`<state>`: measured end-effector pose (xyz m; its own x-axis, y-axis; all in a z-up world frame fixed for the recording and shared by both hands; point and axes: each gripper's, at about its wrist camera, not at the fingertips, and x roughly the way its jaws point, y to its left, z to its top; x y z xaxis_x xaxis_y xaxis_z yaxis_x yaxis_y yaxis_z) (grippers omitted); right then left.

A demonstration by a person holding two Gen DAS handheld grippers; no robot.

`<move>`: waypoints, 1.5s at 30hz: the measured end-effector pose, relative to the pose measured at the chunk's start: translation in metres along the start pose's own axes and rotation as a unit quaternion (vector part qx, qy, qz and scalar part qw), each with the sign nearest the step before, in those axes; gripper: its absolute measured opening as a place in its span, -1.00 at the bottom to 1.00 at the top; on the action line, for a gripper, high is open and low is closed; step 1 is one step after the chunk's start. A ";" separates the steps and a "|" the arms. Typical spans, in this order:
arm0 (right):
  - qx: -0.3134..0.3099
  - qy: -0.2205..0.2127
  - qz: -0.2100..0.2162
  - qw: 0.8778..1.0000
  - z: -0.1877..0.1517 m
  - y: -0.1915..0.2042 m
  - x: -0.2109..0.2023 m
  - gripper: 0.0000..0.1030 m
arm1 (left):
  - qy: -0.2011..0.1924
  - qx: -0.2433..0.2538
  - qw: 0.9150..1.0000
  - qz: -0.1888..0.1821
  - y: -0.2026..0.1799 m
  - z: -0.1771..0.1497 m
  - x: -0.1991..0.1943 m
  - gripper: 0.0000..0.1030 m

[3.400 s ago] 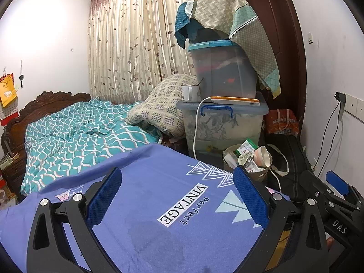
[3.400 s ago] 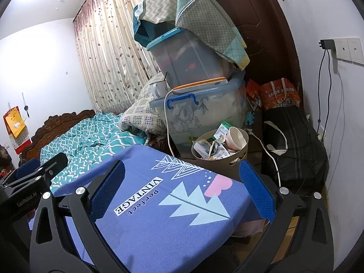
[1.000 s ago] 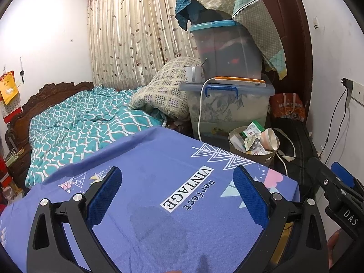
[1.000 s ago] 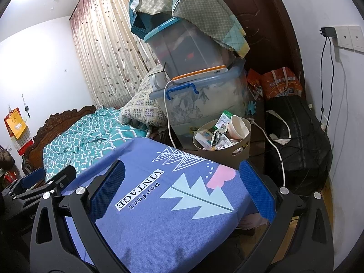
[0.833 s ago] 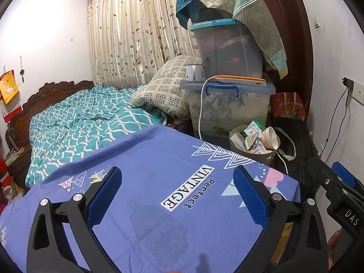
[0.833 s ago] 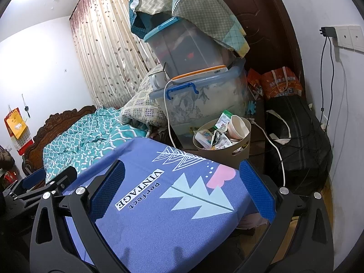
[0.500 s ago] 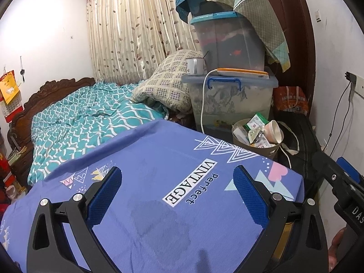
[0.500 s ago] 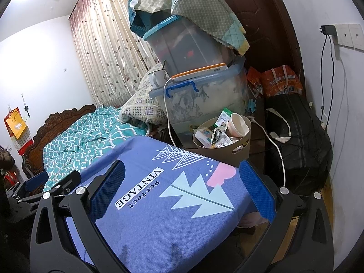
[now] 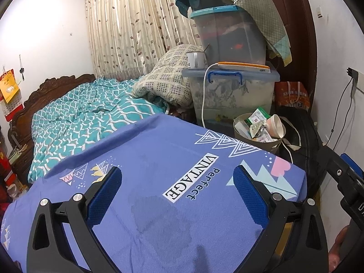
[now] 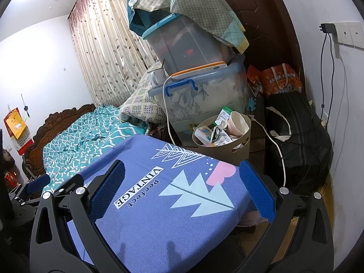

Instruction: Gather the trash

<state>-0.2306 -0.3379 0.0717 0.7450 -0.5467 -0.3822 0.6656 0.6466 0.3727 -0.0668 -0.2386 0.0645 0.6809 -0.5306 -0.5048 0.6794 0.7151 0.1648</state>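
Observation:
A tan waste bin (image 9: 269,143) (image 10: 236,146) stands on the floor beyond the far right corner of the blue "Perfect VINTAGE" tablecloth (image 9: 173,159) (image 10: 159,195). It is filled with wrappers, a green-and-white packet (image 10: 224,113) and a white paper cup (image 9: 276,125) (image 10: 238,120). My left gripper (image 9: 177,191) hangs open over the cloth with nothing between its fingers. My right gripper (image 10: 182,186) is open and empty too, over the cloth's right part. The right gripper's tip (image 9: 348,170) shows at the right edge of the left wrist view; the left gripper's (image 10: 34,186) at the left edge of the right wrist view.
Two stacked clear storage boxes (image 9: 229,91) draped with a patterned cloth stand behind the bin, with a mug (image 9: 195,60), an orange-edged device and a white cable on the lower lid. A black bag (image 10: 298,136) lies right, by the wall. A teal-covered bed (image 9: 91,118) fills the left.
Both grippers have risen and drawn back a little, so more of the tablecloth shows and the bin sits farther off. Their jaws have stayed open and empty.

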 end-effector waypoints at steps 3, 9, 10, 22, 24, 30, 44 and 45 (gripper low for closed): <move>0.000 0.001 0.000 1.000 0.000 0.000 0.000 0.93 | -0.001 0.001 1.000 -0.001 0.000 -0.001 0.002 0.83; 0.000 0.001 0.000 1.000 -0.001 0.000 0.000 0.93 | 0.004 -0.001 1.000 0.000 0.000 -0.002 0.003 0.83; 0.000 0.000 0.000 1.000 0.001 0.000 0.000 0.93 | 0.004 0.000 1.000 0.000 -0.001 -0.002 0.003 0.84; 0.000 0.001 0.000 1.000 0.001 0.000 0.000 0.93 | 0.007 0.007 1.000 -0.001 -0.003 -0.007 0.005 0.83; 0.000 0.001 0.000 1.000 0.002 0.000 0.001 0.93 | 0.008 0.008 1.000 -0.001 -0.003 -0.007 0.005 0.83; 0.000 0.001 0.000 1.000 0.002 0.000 0.001 0.93 | 0.010 0.009 1.000 -0.001 -0.005 -0.007 0.005 0.83; 0.001 0.002 0.001 1.000 0.001 -0.001 0.002 0.93 | 0.014 0.013 1.000 0.000 -0.004 -0.014 0.008 0.83; 0.000 0.001 0.001 1.000 0.002 -0.001 0.002 0.93 | 0.014 0.013 1.000 0.000 -0.003 -0.015 0.008 0.84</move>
<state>-0.2299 -0.3406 0.0719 0.7456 -0.5445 -0.3843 0.6649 0.6469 0.3735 -0.0681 -0.2382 0.0471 0.6733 -0.5169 -0.5287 0.6863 0.7029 0.1868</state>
